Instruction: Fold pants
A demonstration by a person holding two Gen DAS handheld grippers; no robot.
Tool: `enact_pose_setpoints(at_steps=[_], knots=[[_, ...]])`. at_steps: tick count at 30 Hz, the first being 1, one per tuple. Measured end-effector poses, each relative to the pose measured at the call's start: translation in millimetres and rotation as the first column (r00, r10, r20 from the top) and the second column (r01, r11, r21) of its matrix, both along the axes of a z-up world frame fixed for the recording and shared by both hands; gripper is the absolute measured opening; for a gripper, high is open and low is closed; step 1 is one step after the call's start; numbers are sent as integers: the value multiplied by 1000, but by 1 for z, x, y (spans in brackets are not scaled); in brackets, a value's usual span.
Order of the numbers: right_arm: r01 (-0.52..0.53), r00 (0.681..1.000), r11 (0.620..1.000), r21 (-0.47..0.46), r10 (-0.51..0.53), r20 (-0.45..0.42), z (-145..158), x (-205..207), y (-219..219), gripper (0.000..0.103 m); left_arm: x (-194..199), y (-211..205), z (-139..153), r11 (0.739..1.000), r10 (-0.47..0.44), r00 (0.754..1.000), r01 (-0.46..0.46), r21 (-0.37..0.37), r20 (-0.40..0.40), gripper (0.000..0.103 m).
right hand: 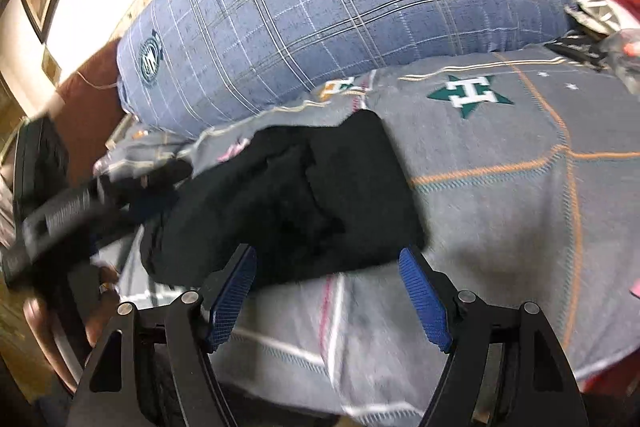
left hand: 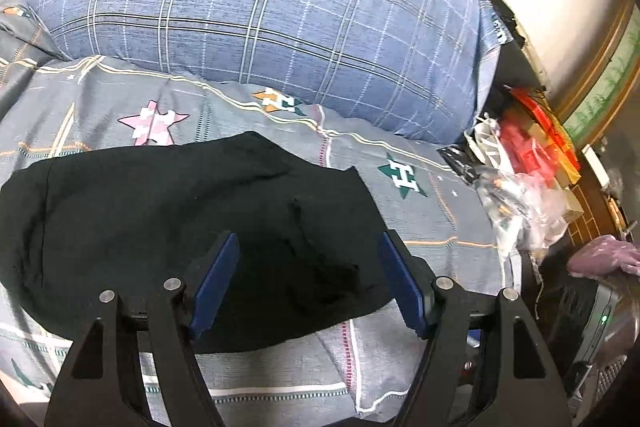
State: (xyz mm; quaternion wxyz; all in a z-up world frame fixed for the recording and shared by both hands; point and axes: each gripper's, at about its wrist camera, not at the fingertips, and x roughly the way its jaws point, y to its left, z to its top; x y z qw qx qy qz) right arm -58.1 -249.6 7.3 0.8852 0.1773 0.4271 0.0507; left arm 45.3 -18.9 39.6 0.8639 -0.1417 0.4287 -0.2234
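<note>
The black pants [left hand: 180,227] lie folded into a compact bundle on the grey patterned bed sheet [left hand: 420,219]. My left gripper [left hand: 308,247] is open and hovers just above the bundle's near right part, holding nothing. In the right wrist view the pants [right hand: 296,195] lie just ahead of my right gripper [right hand: 328,259], which is open and empty over the bundle's near edge. The left gripper [right hand: 132,187] shows blurred at the left of that view, beside the pants.
A large blue plaid pillow [left hand: 260,11] fills the back of the bed. Plastic bags and red packets [left hand: 516,179] are piled at the bed's right edge. A purple cloth [left hand: 600,259] lies lower right. The sheet [right hand: 520,167] stretches right of the pants.
</note>
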Motion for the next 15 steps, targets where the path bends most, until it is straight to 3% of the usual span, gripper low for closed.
enact_pose_setpoints(at_steps=[5,9,15], knots=[[59,997,998,-34,-61,-47,1,-20,-9,76,-3,7,-3,1000,28,999,-28,-7,-28,72],[98,993,995,-4,-98,-66,2,-26,-17,76,-4,14,-5,999,40,998,-40,6,-46,72],[101,991,995,-26,-103,-80,2,-21,-8,76,-7,12,-6,999,23,998,-22,23,-51,72]])
